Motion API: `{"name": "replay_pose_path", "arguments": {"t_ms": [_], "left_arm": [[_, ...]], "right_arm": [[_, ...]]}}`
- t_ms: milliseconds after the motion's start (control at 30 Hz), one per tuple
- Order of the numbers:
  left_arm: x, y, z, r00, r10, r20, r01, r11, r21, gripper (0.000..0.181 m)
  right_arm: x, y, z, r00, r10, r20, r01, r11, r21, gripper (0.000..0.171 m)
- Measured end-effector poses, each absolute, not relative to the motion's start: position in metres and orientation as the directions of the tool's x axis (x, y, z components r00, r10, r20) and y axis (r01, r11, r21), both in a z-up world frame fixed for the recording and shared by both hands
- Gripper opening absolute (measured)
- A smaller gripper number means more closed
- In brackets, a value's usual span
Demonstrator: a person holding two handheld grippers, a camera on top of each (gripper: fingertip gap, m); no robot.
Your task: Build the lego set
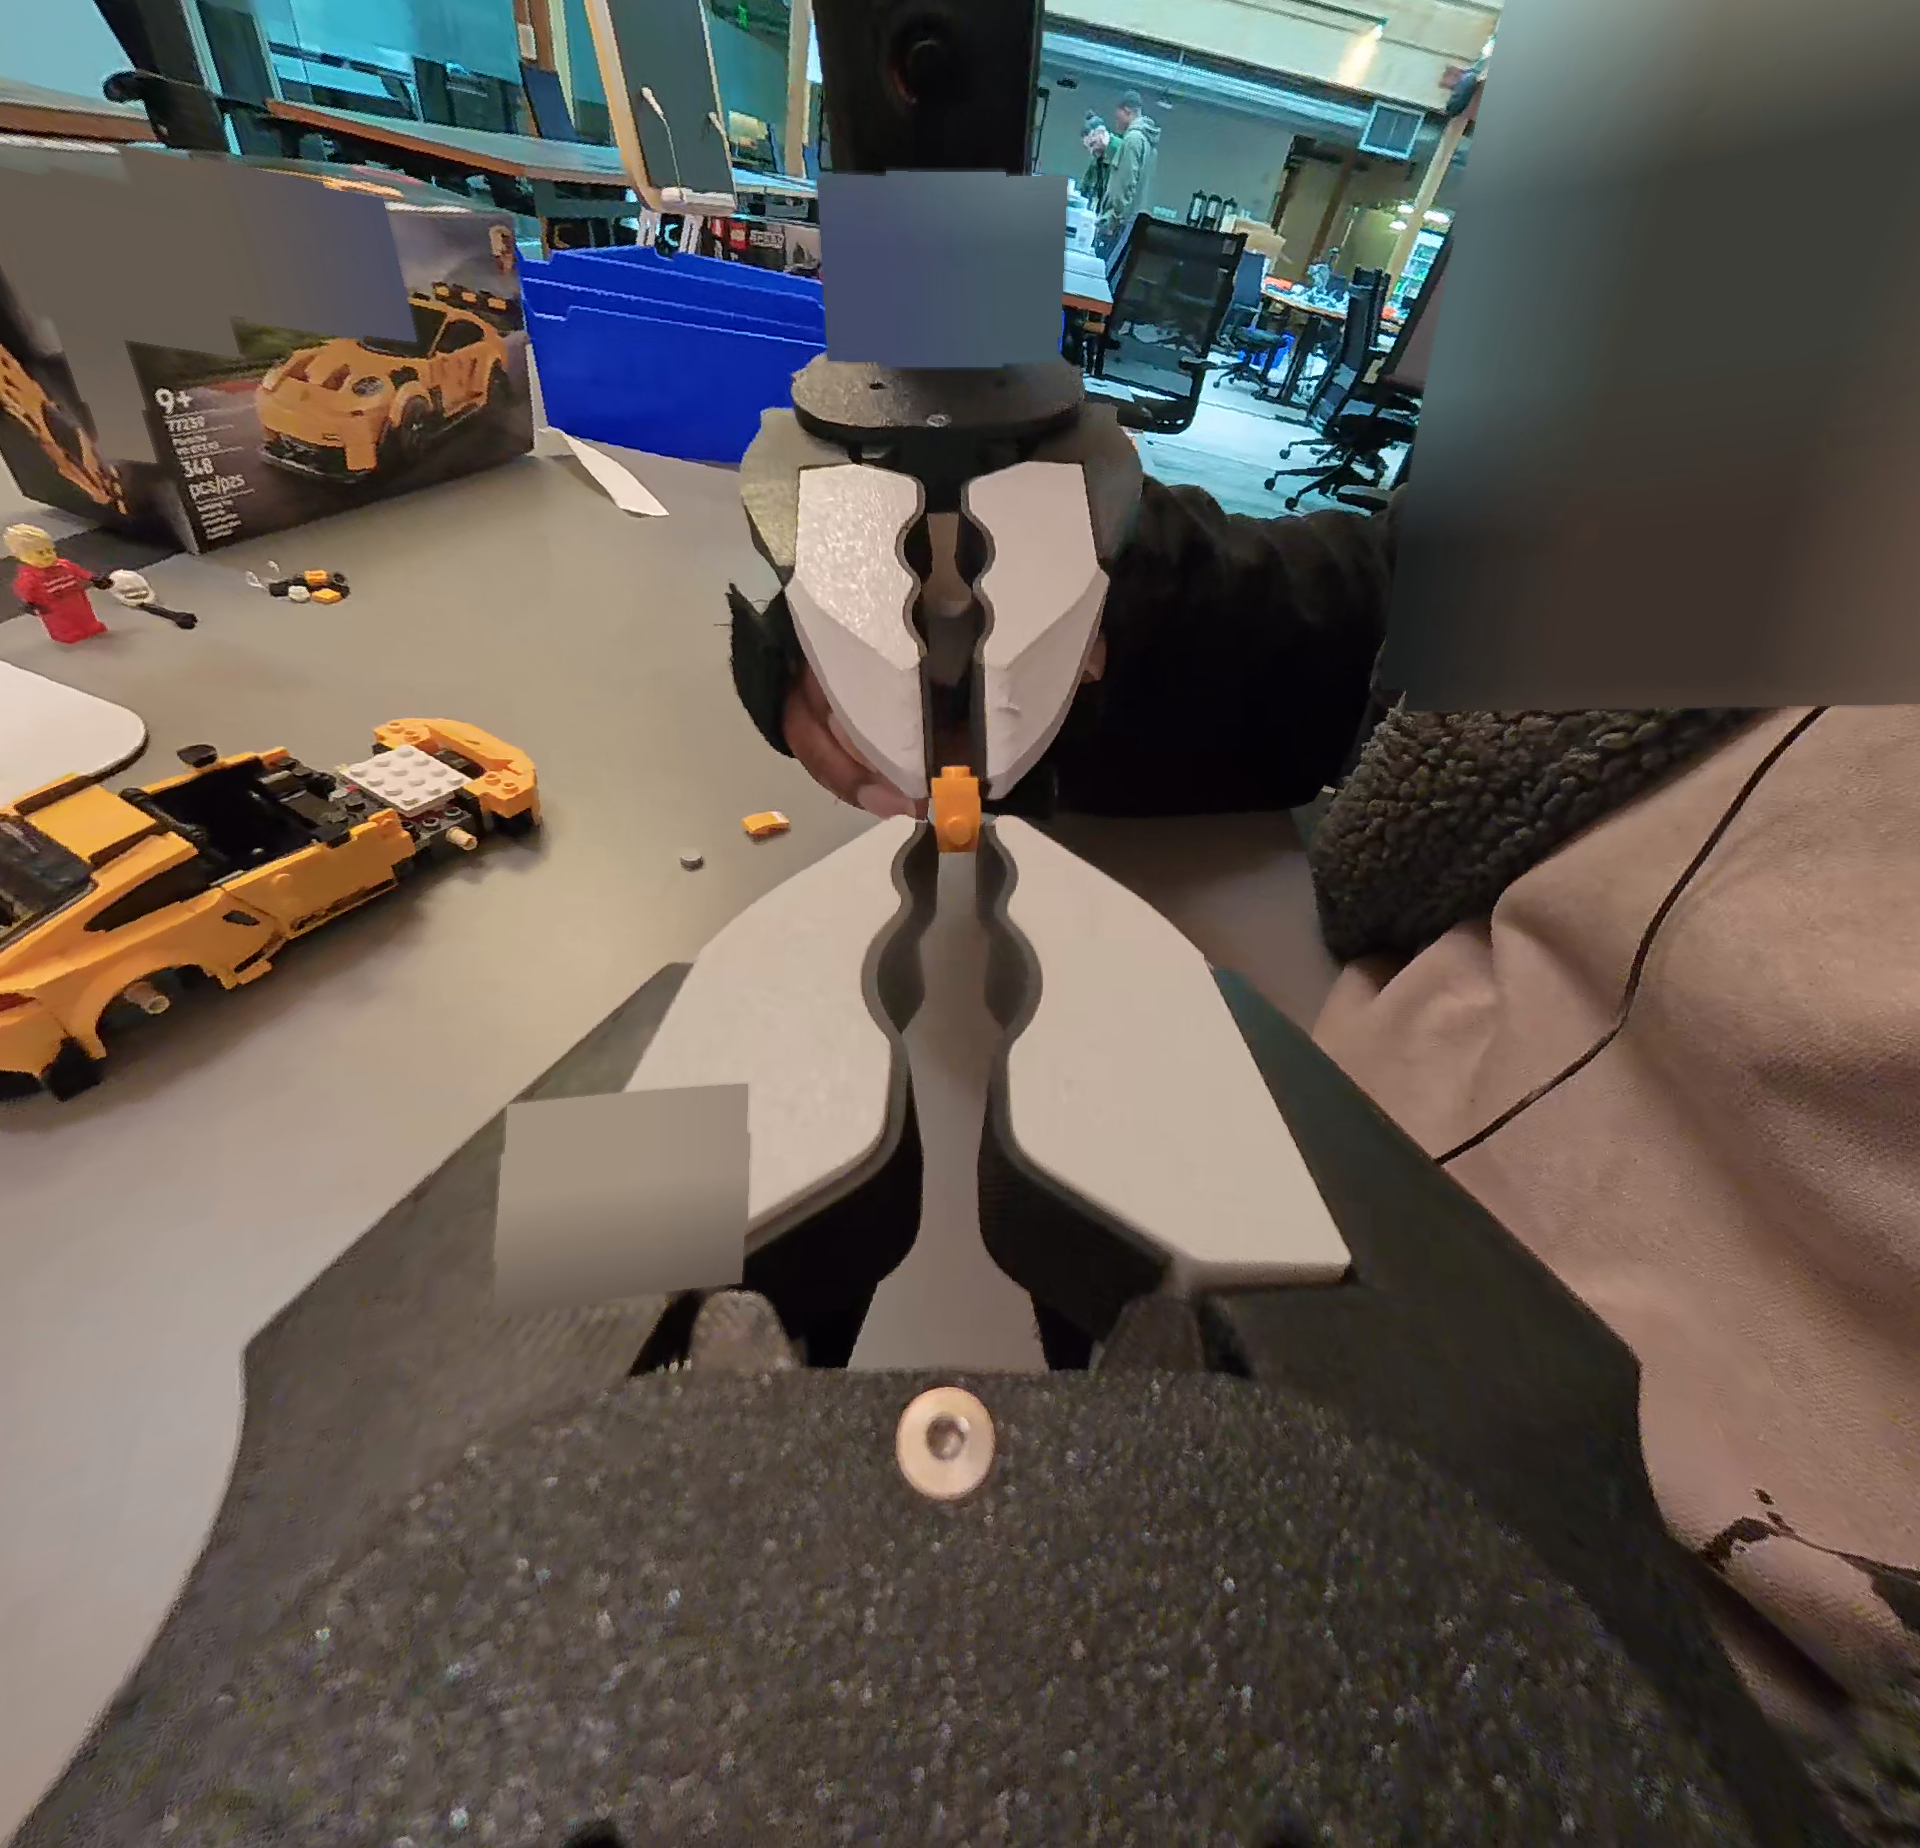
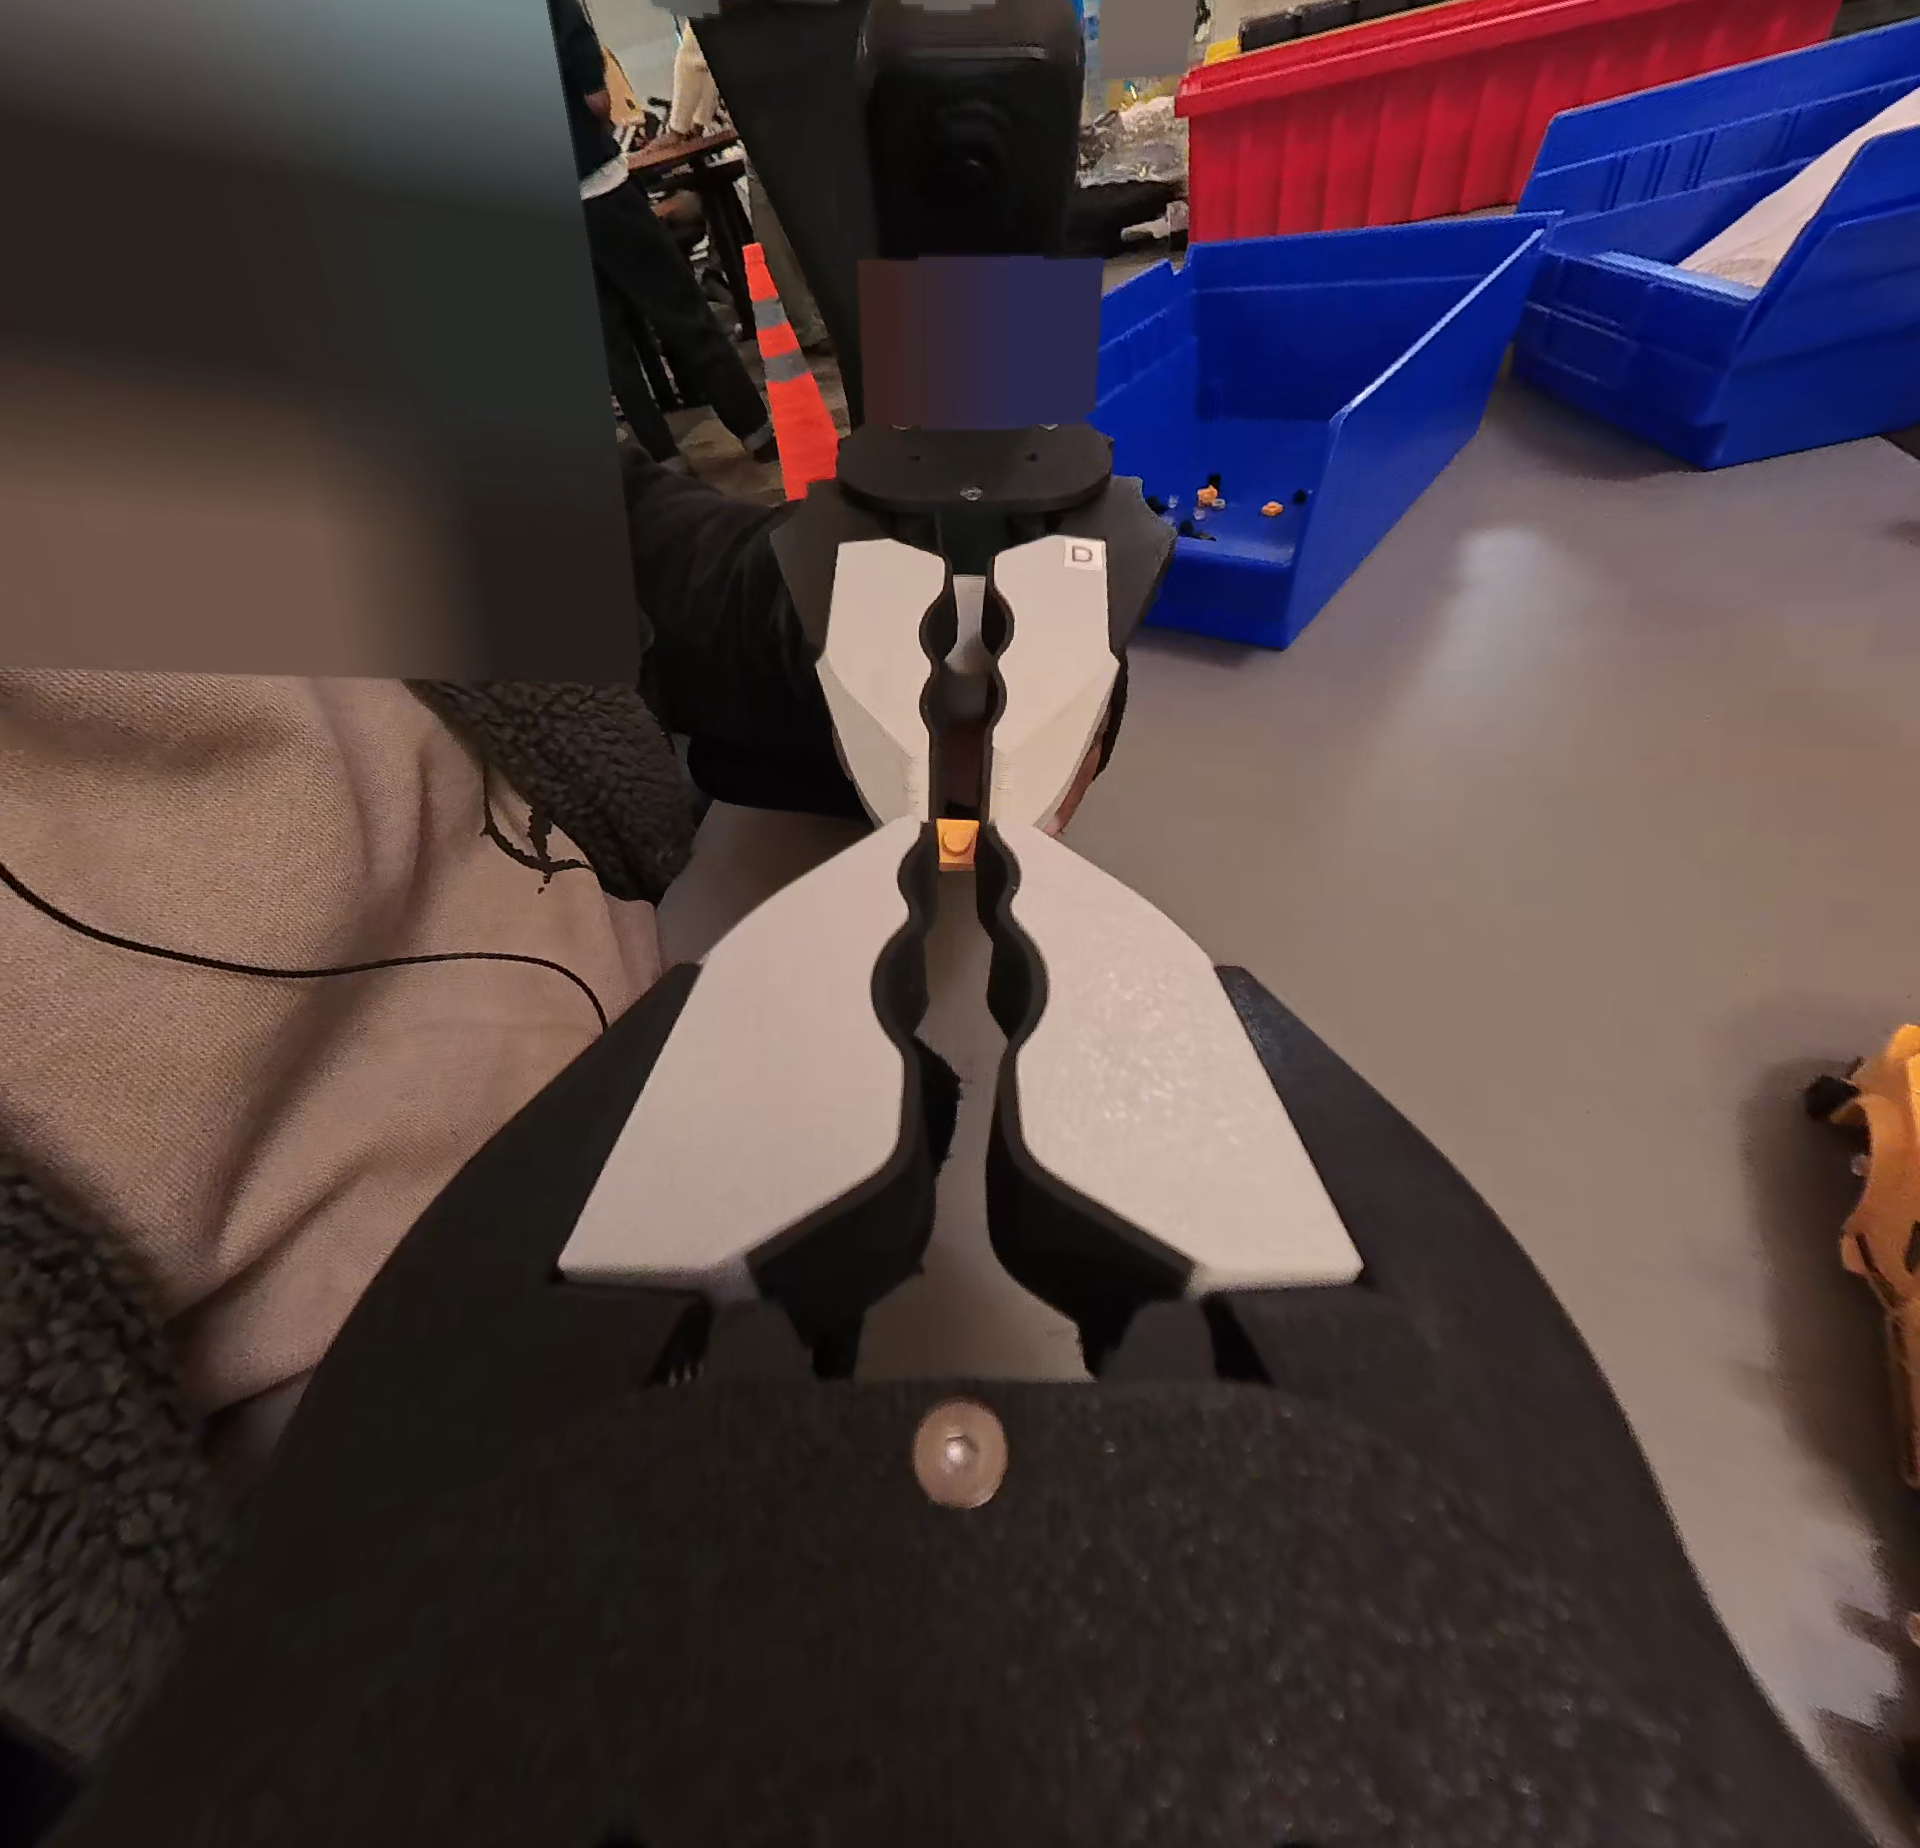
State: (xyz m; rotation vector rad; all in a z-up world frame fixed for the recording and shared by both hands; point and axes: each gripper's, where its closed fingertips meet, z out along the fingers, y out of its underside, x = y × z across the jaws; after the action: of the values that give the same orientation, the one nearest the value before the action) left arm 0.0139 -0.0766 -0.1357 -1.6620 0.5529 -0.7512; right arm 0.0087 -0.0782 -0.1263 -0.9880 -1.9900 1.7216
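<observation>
Grippers are meeting tip to tip above the grey table (image 1: 582, 655), the left gripper (image 1: 951, 830) and right gripper (image 2: 956, 848) both pinching a small orange Lego piece (image 1: 954, 811) between them. Off to one side, the partly built yellow Lego car (image 1: 229, 873) is sitting on the table, with loose pieces (image 1: 312, 586) and a red minifigure (image 1: 57, 593) lying near the set's box (image 1: 281, 396).

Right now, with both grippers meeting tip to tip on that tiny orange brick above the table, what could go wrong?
1. The orange brick sits only at the very tips of the left gripper and right gripper; a slight twist could pop it loose.
2. If it drops, it could bounce off the grey table, toward the person's lap.
</observation>
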Motion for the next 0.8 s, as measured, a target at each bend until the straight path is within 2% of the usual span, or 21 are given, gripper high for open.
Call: {"name": "replay_pose_path", "arguments": {"t_ms": [233,500,800], "left_arm": [[0.017,-0.079,-0.135,0.664,-0.725,0.18,0.04,-0.206,-0.978,0.007],[0.03,-0.092,-0.13,0.542,-0.808,0.232,0.09,-0.219,-0.972,0.007],[0.047,-0.109,-0.13,0.407,-0.878,0.251,0.07,-0.244,-0.967,0.006]], "right_arm": [[0.012,-0.081,-0.127,-0.717,0.67,-0.191,0.292,0.04,-0.955,0.007],[0.023,-0.094,-0.121,-0.779,0.601,-0.179,0.263,0.055,-0.963,0.007],[0.04,-0.11,-0.121,-0.852,0.485,-0.197,0.265,0.075,-0.961,0.007]]}}
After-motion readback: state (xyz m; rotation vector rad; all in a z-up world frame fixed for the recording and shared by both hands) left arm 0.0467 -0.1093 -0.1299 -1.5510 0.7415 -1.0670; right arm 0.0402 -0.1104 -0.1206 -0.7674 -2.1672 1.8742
